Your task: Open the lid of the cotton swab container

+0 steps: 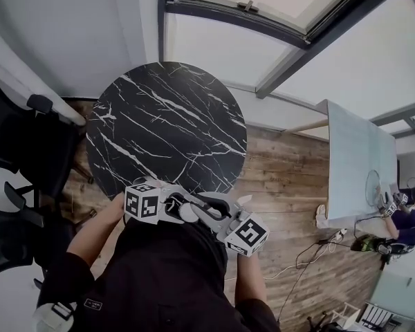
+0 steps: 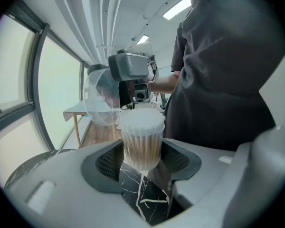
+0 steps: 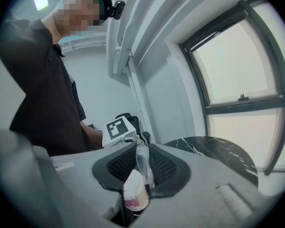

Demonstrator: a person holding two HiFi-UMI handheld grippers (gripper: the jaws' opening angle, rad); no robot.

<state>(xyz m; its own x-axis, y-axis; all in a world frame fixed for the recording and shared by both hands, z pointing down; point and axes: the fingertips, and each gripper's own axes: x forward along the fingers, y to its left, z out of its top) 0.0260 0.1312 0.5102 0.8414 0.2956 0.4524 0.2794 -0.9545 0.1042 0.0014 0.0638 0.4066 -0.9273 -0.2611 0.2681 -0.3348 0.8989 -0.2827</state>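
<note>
I read the cotton swab container (image 2: 141, 139) as a clear plastic cylinder packed with upright sticks, pale tan shafts under a fluffy white layer of tips. My left gripper (image 2: 142, 161) is clamped on it. Its dark ribbed pads (image 2: 109, 161) press the cylinder's two sides, with the jaws standing wide. The container hangs over the near edge of the round table (image 1: 166, 126), which is glossy black marble with white veins.

The lid (image 2: 100, 99) is off. It is a thin, see-through round dish, tilted, just up and to the left of the container's open top in the left gripper view. I cannot tell whether the two touch. My right gripper (image 3: 143, 167) pinches the lid edge-on, jaws nearly together with only the thin clear wall between its meshed pads. A wood plank floor (image 1: 290, 185) lies right of the table.
</note>
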